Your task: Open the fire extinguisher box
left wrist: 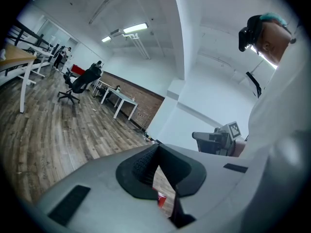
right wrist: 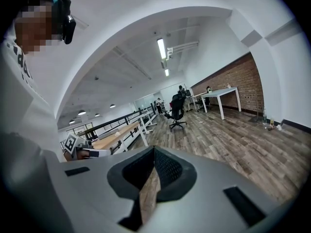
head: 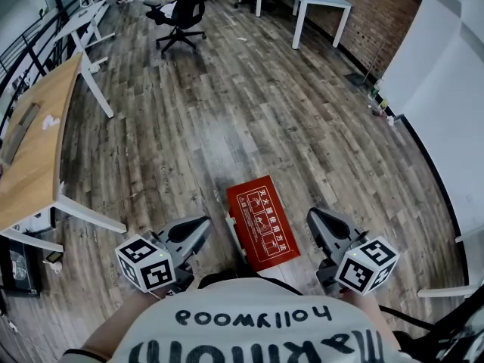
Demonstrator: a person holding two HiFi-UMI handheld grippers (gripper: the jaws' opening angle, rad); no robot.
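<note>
The wooden floor (head: pixel 249 89) stretched out ahead of both pairs of fingers. The red fire extinguisher box (head: pixel 262 221) stood on it between them, its lid apparently down. The left gripper (head: pixel 203 224) and right gripper (head: pixel 312 216) flanked the box without touching it, and each had its fingers pressed together on nothing. This looked like the approach, with opening not yet begun. The next move would call for fingers at the lid's edge or latch, which could not be made out.

We cannot read the white print on the flat red fire extinguisher box (head: pixel 262 221); it is too small. The left gripper view shows only a red sliver of it. At far left, the pale wooden surface (head: pixel 34 138) runs off the edge.
</note>
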